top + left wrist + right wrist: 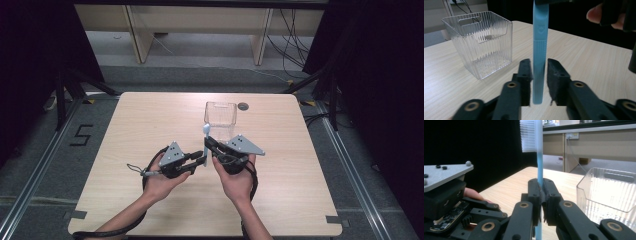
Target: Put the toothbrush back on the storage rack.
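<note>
Right gripper view is showing the right gripper (541, 192) pinching the blue toothbrush (539, 170) upright, bristles up. The left gripper (539, 75) fingers are standing spread beside its handle, so the handover looks done. Dropping it into the clear ribbed bin (220, 120) on the counter (150, 130) is remaining.

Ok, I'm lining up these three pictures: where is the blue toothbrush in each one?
High view: the toothbrush stands at the middle, between both claws, before the clear box.
Left gripper view: its handle runs down the centre, the box at left.
Right gripper view: pinched upright at centre, bristles on top, the box at right.
Shared landmark: the clear box.
</note>
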A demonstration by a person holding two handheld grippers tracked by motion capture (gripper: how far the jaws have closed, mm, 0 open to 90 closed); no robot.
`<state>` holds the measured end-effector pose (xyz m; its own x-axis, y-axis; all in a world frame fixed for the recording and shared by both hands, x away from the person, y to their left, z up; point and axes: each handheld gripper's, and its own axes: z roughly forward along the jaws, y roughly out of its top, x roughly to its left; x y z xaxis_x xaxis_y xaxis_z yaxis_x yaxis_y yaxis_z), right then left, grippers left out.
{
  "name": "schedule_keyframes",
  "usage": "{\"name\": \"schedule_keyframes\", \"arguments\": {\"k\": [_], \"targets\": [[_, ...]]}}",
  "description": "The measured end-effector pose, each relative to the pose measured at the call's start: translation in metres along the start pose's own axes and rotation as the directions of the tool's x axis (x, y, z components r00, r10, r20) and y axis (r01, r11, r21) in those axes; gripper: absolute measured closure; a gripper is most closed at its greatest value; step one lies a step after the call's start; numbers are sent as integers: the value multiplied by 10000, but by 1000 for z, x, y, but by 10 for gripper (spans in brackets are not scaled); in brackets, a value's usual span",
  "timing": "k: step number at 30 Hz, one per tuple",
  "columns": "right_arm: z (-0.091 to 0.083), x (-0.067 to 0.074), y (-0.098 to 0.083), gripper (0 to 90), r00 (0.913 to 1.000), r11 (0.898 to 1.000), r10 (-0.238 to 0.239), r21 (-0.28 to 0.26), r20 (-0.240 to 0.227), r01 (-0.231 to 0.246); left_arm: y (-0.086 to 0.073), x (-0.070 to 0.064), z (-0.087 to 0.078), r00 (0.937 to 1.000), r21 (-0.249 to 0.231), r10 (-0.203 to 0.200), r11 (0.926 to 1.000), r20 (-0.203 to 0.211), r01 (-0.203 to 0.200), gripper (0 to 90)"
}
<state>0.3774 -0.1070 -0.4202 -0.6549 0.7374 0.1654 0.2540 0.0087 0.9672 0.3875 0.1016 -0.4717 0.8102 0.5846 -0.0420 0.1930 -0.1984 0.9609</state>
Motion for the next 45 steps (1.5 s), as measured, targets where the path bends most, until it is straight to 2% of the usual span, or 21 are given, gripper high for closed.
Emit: {"name": "schedule_keyframes", "arguments": {"k": [3, 4, 12, 13, 14, 15, 17, 19, 20, 21, 24, 26, 27, 30, 31, 34, 35, 39, 40, 44, 45], "targets": [[-3, -3, 3, 861, 9998, 9999, -79, -84, 200, 81, -1, 0, -4, 9995, -61, 291, 9996, -79, -291, 587], [-5, -6, 5, 861, 9993, 9998, -165, -53, 331, 167, -2, 1, -9, 9987, -12, 450, 9990, -222, -450, 541], [-8, -12, 8, 861, 9980, 9997, -178, -161, 610, 188, -9, 10, -31, 9945, -71, 638, 9979, -829, -646, 420], [-9, -13, 8, 861, 9971, 9993, -309, -183, 700, 323, -11, 11, -35, 9935, -47, 658, 9978, -926, -665, 408], [-8, -13, 8, 861, 9972, 9996, -159, -212, 737, 175, -13, 13, -40, 9922, -15, 677, 9977, -1045, -682, 398], [-9, -15, 9, 861, 9969, 9992, -291, -242, 735, 310, -16, 15, -43, 9916, -43, 645, 9978, -1119, -654, 390], [-9, -15, 9, 861, 9973, 9997, -93, -207, 730, 108, -22, 17, -52, 9903, 33, 560, 9984, -1269, -560, 383], [-9, -15, 10, 861, 9975, 9997, -114, -203, 699, 128, -28, 19, -60, 9895, 23, 409, 9992, -1389, -409, 383], [-10, -17, 10, 861, 9962, 9992, -311, -236, 811, 331, -31, 20, -63, 9889, -25, 337, 9994, -1446, -345, 383], [-10, -17, 11, 860, 9969, 9997, -153, -169, 772, 166, -34, 21, -66, 9887, -87, 293, 9995, -1471, -309, 382], [-11, -18, 12, 860, 9960, 9997, -150, -186, 881, 167, -42, 21, -74, 9864, -82, 121, 9999, -1640, -137, 376], [-11, -19, 13, 860, 9956, 9996, -101, -245, 927, 124, -47, 21, -77, 9857, -243, 37, 9997, -1688, -79, 374], [-12, -22, 14, 860, 9949, 9991, -320, -257, 957, 346, -51, 20, -81, 9836, -205, -12, 9998, -1804, -25, 371], [-13, -24, 15, 860, 9949, 9994, -247, -198, 976, 268, -54, 20, -83, 9817, -285, -107, 9996, -1900, 54, 365], [-13, -25, 15, 860, 9948, 9997, -94, -213, 1019, 116, -56, 20, -84, 9811, -331, -152, 9994, -1927, 90, 365], [-14, -28, 18, 860, 9936, 9993, -270, -226, 1101, 296, -59, 20, -84, 9808, -556, -198, 9984, -1941, 91, 360], [-15, -28, 18, 860, 9937, 9997, -71, -237, 1117, 98, -60, 20, -86, 9792, -436, -191, 9990, -2018, 105, 359], [-16, -32, 20, 860, 9924, 9996, -134, -233, 1226, 164, -66, 21, -85, 9777, -628, -339, 9978, -2073, 212, 352], [-17, -33, 21, 860, 9915, 9996, -136, -207, 1295, 165, -67, 20, -86, 9762, -515, -329, 9984, -2142, 224, 351], [-18, -38, 23, 859, 9900, 9996, -60, -260, 1411, 98, -71, 22, -85, 9769, -670, -383, 9974, -2100, 247, 347], [-17, -40, 23, 859, 9899, 9991, -266, -295, 1395, 310, -71, 22, -86, 9752, -510, -403, 9983, -2177, 299, 347]]}}
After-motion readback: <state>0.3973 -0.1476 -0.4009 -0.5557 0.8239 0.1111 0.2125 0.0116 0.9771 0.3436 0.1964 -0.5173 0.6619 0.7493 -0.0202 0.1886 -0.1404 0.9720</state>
